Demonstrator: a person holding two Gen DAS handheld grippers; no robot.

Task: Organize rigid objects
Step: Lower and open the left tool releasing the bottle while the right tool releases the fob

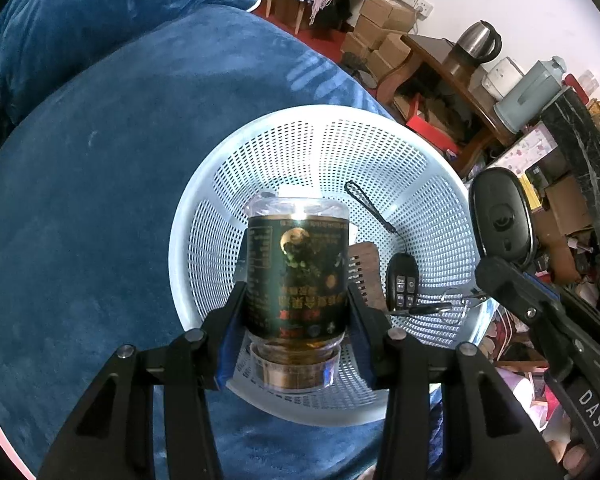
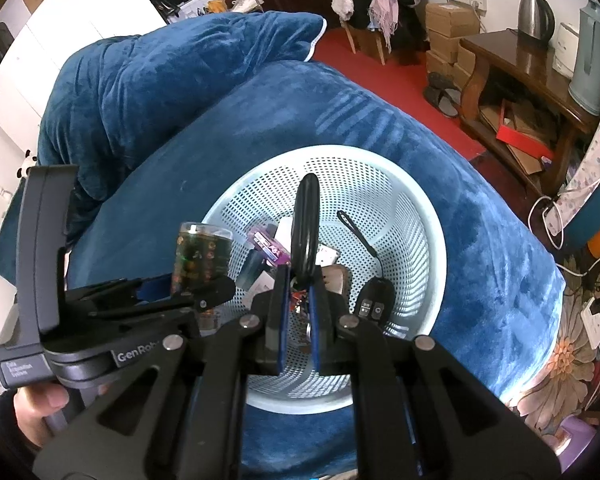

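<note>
Jar [image 1: 297, 276], clear plastic with a dark green label and gold print, is pinched across its body by the left hand-held gripper [image 1: 296, 316], blue pads tight on both sides, and it hangs upside down over the near half of the basket [image 1: 204, 240], lid end [image 1: 294, 372] toward the camera. In the right wrist view the same jar [image 2: 201, 258] sits left of centre, above the basket's [image 2: 420, 240] left rim, with the left hand-held gripper [image 2: 180, 292] reaching in from the left and a hand [image 2: 40, 404] on its grip at the lower left. Right hand-held gripper [image 2: 299, 280] is pressed together on the lower end of a black oval mouse [image 2: 305, 224], which stands on edge over the middle of the basket; from the left wrist view the mouse [image 1: 500, 216] shows its flat underside, held over the basket's right rim by the right hand-held gripper [image 1: 496, 268]. Inside the basket: black key fob [image 1: 402, 284] with buttons, its cord [image 1: 370, 206] running up the wall, keys and ring [image 1: 436, 308] just beside it, and a brown comb [image 1: 364, 272] partly hidden behind the jar. The right wrist view also shows a purple item [image 2: 270, 246] and a small white box [image 2: 326, 258] in there; can't tell what either is. Basket is pale blue, perforated, round, sitting on a bed [image 1: 100, 200] with a blue plush cover. Beyond the bed: red floor [image 2: 384, 76], cardboard boxes [image 2: 448, 28], and a wooden side table [image 2: 512, 60] carrying a steel kettle [image 2: 536, 16].
</note>
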